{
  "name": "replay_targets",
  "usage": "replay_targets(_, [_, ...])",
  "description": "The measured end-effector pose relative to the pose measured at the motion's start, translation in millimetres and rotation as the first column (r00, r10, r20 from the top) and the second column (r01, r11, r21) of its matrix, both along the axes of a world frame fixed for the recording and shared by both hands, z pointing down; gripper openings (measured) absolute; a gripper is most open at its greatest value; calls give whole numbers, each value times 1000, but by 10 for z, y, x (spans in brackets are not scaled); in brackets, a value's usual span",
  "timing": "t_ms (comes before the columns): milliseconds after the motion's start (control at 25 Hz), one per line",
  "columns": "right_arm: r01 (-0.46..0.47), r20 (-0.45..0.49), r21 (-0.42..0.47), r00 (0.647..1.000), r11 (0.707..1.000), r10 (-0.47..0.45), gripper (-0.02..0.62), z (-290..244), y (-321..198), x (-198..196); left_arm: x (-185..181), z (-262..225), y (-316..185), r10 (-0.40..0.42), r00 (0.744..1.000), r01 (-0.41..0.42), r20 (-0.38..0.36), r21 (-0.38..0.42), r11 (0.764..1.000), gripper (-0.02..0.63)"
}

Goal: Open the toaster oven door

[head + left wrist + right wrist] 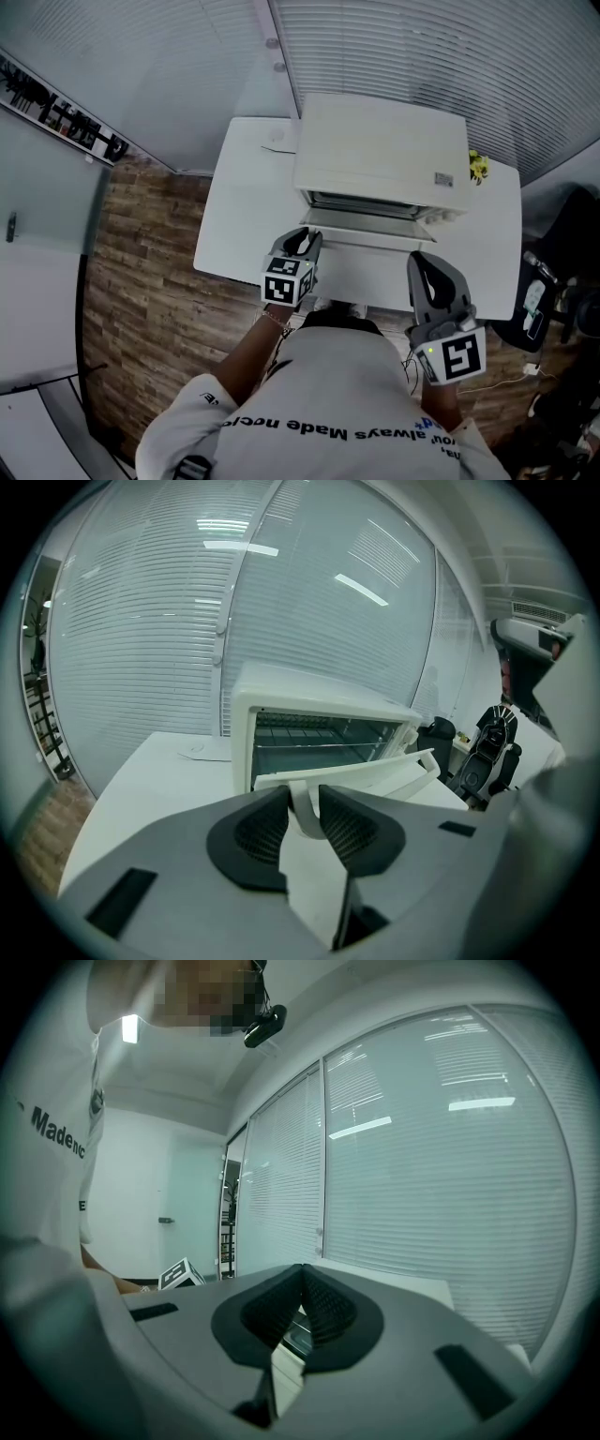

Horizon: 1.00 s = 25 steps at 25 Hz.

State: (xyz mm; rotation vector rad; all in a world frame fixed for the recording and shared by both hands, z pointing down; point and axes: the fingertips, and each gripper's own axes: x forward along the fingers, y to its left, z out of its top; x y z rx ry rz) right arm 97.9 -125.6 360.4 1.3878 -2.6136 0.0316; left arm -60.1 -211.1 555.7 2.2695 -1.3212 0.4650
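The left gripper view is showing us the grey, two-jawed left gripper (305, 797) closing its ribbed black pads on the left-hand post of the white bar handle (302, 808). That handle is running along the top edge of the glass-fronted white door (361, 772). We are gripping at the post rather than mid-bar, probably because it gives the jaws a firm, narrow thing to clamp. It also keeps the gripper clear of the door's swing.

The door is hanging partly open, tilting outward from the front of the white box-shaped toaster oven (319, 710), and the wire rack inside is showing through the gap. In the head view the toaster oven (380, 155) is sitting toward the far edge of the flat white desk (234, 216), roughly midway along it, with its front facing us. The left gripper (298, 246) is reaching in over the near edge to the door (366, 225).

The right gripper (427, 272) is hanging back by the near edge, right of the door and well apart from it. We judge this is to leave the door room to drop. In its own view the right gripper (302, 1274) is pressing its pads together with nothing between them.

We are judging the task as partway done, since the door is not yet lying flat.
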Motion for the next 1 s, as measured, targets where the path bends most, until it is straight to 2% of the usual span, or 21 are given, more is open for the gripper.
replay_targets(1000, [-6,2,-1,1000,1000,6,8,11,227,-67,-62,455,428,25,999,-21,40,-102,995,103])
